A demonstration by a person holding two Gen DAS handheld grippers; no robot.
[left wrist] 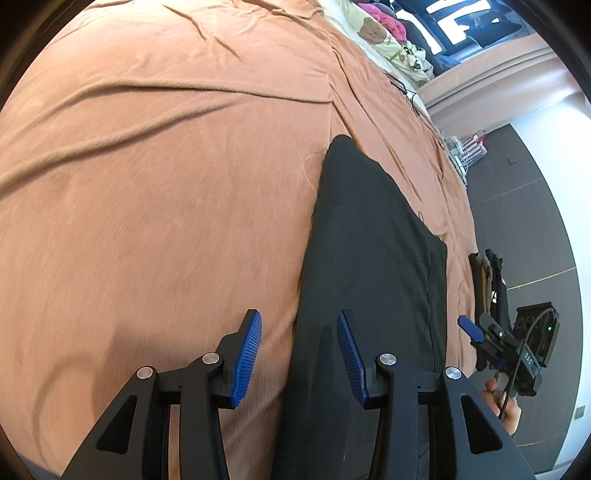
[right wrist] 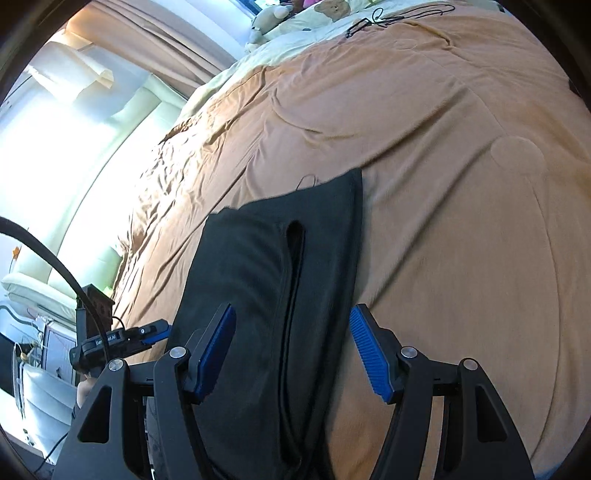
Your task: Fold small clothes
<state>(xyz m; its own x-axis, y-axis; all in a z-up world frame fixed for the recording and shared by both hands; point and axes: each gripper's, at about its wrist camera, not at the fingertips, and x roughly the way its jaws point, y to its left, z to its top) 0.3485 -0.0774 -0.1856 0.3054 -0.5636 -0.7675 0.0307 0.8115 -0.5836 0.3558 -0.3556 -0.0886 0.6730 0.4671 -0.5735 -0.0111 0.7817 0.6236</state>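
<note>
A dark, folded garment (left wrist: 369,240) lies flat on an orange bedspread (left wrist: 166,184). My left gripper (left wrist: 299,354) hangs open above the garment's near left edge, with nothing between its blue pads (left wrist: 247,354). In the right wrist view the same garment (right wrist: 266,266) shows a long fold seam down its middle. My right gripper (right wrist: 291,354) stands open over its near end, pads apart and clear of the cloth. The other gripper (left wrist: 476,332) appears at the right edge of the left wrist view, held by a hand (left wrist: 509,410).
The orange bedspread (right wrist: 443,184) spreads wide around the garment. A pale quilt with bear prints (left wrist: 376,33) and black cords (right wrist: 388,14) lie at the far end. Dark floor (left wrist: 524,206) runs beside the bed. Curtains and a bright window (right wrist: 74,129) stand to the left.
</note>
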